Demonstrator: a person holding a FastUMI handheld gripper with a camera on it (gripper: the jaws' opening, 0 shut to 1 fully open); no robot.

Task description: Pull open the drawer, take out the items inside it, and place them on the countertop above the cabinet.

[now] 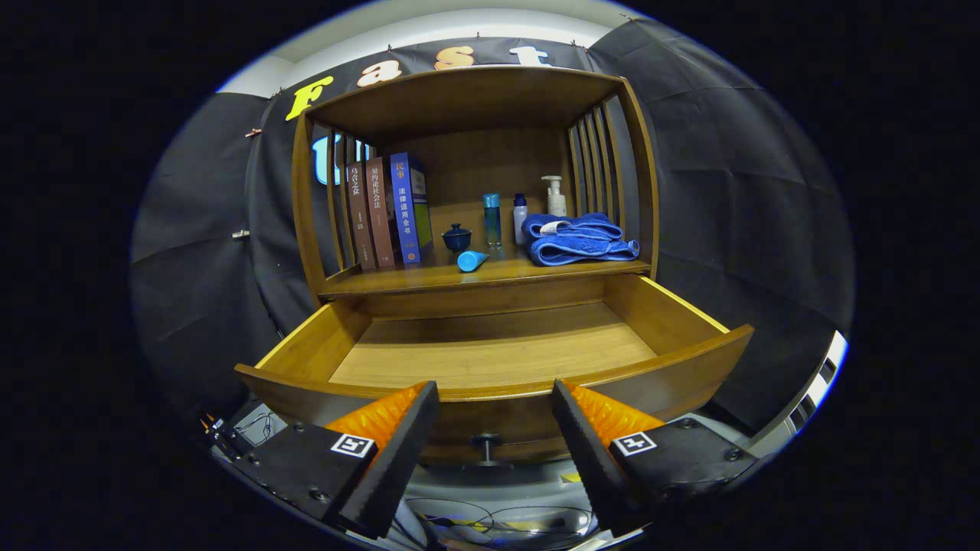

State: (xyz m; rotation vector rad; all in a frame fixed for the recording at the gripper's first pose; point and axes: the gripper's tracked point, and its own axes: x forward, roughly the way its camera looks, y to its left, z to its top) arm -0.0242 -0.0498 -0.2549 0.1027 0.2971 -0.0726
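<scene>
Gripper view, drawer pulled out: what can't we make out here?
- Drawer: the strip of floor just behind its front panel is hidden by that panel, so a flat item there could be missed.
- Knob: sits between the open gripper's fingers; how near it is to them can't be judged.
- Books: the spine text is too small to read.
- Bottles and towel on the countertop: their backs are hidden.
</scene>
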